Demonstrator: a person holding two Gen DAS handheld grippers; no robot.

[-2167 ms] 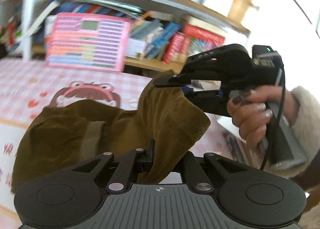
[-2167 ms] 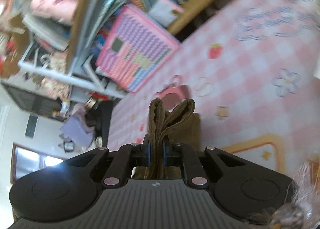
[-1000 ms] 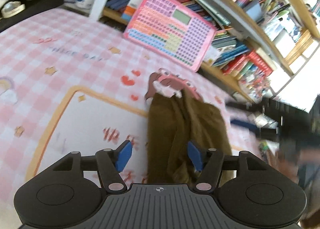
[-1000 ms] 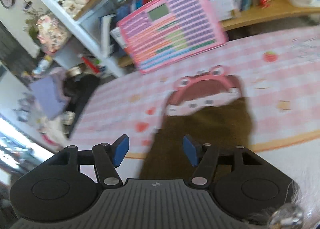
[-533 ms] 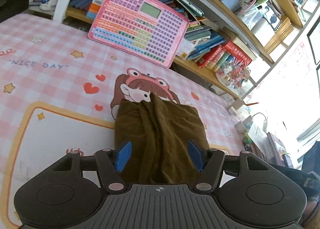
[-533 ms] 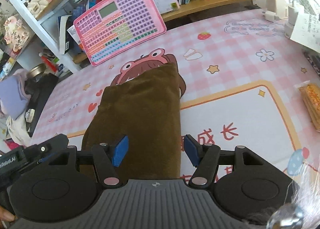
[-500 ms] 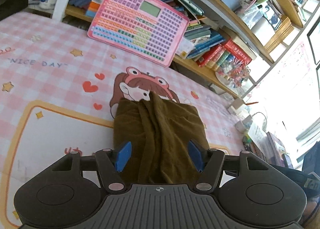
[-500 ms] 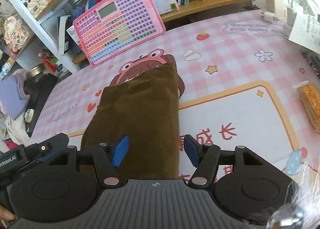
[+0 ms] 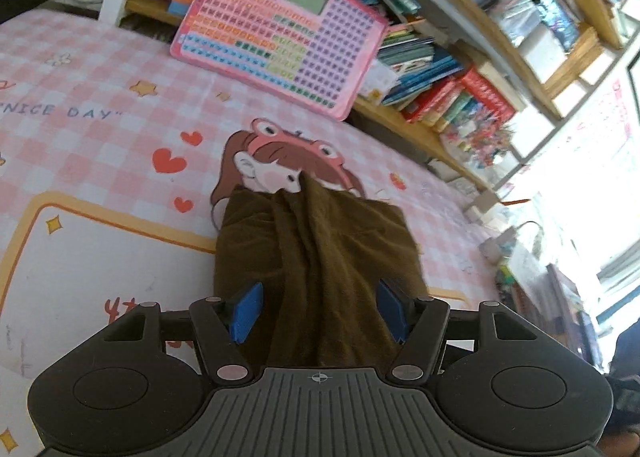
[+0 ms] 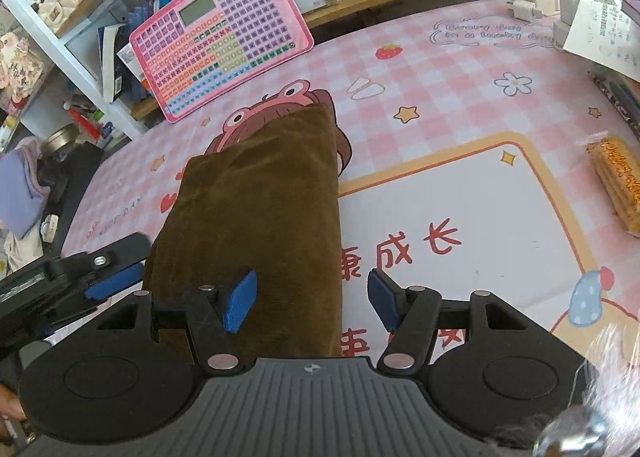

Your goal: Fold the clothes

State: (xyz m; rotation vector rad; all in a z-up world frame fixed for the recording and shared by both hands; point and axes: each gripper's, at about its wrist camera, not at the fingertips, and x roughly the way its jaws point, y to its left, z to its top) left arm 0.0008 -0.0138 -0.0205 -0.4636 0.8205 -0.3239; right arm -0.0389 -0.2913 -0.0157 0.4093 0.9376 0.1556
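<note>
Garment [image 10: 256, 217] | folded brown oblong on mat [image 10: 460, 197], ahead of and between spread fingers | left gripper [image 9: 318, 311], right gripper [image 10: 312, 299] released, empty | soft, light, limp; pinch layered edge

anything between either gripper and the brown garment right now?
Nothing visible. The brown garment lies folded on the pink mat, directly ahead of both open grippers: the left gripper and the right gripper. The snack packet and pink keyboard toy sit well clear.
</note>
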